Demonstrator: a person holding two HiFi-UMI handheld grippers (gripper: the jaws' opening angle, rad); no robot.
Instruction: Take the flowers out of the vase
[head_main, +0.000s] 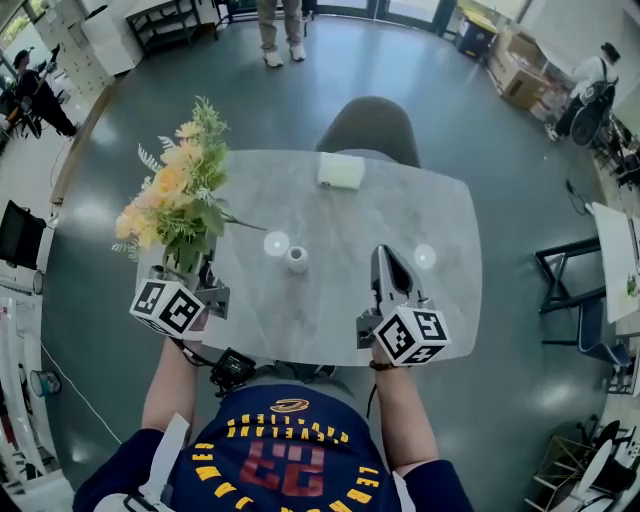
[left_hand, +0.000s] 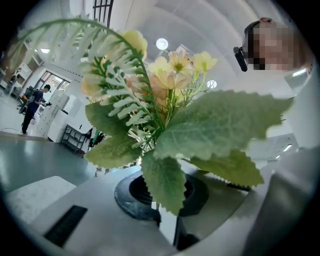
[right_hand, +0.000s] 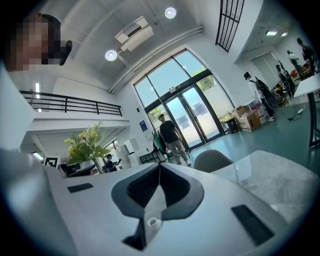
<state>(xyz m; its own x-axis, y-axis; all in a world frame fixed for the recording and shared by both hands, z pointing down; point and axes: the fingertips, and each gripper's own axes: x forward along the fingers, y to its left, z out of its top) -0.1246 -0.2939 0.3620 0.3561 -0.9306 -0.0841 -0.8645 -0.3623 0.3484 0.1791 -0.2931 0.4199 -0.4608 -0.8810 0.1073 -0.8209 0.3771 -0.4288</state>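
The bunch of pale yellow flowers with green leaves is clamped in the left gripper, well apart from the small white vase on the grey marble table. The stems are hidden by leaves at the pinch. The right gripper is closed on nothing.

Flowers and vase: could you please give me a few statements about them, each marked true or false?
1. The left gripper has its jaws shut on the flowers. True.
2. The flowers stand in the vase. False: they are out of it, held at the left edge of the table.
3. The right gripper holds the vase. False: its jaws are together and empty, and the vase stands apart on the table.
4. A chair stands at the table's far side. True.
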